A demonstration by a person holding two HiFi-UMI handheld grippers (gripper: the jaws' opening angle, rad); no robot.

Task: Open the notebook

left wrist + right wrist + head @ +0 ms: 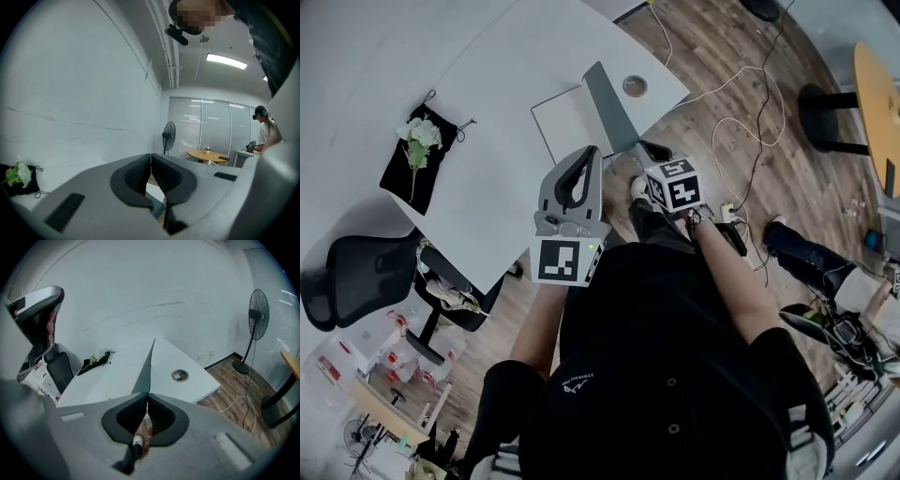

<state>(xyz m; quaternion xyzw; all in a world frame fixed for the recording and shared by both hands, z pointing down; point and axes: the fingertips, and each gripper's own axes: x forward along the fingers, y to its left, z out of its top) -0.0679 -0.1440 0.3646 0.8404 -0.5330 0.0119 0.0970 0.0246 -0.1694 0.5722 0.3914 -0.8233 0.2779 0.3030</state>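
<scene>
**Notebook, position.** The notebook lies on the white table, close to the table's near corner. One white page lies flat. The grey cover is raised off it at a steep angle.

**Grippers.** The right gripper is pinched on the near edge of the cover. In the right gripper view the cover runs edge-on straight away from the jaw tips. The left gripper has its jaws pressed together with nothing between them. It is held just beside the notebook's near corner and points roughly level toward the wall.

**Surroundings.**
- A round cable grommet is set in the tabletop just beyond the cover.
- A black pouch lies well apart to the left, with white flowers on a green stem on top of it.
- A black office chair stands at the table's left side.
- A pedestal fan stands on the wood floor, where white cable trails loosely.
- Nothing lies on the tabletop between the notebook and the pouch.

**Materials and shapes.** The page is a plain white rectangle. The cover is a thin, stiff, matt grey sheet. The jaw pads are black and ribbed (the gripper shells are smooth grey).

**Orientation.** The notebook's long axis runs away from the person, slanting up and left in the head view. The cover stands along the notebook's right-hand long edge.
</scene>
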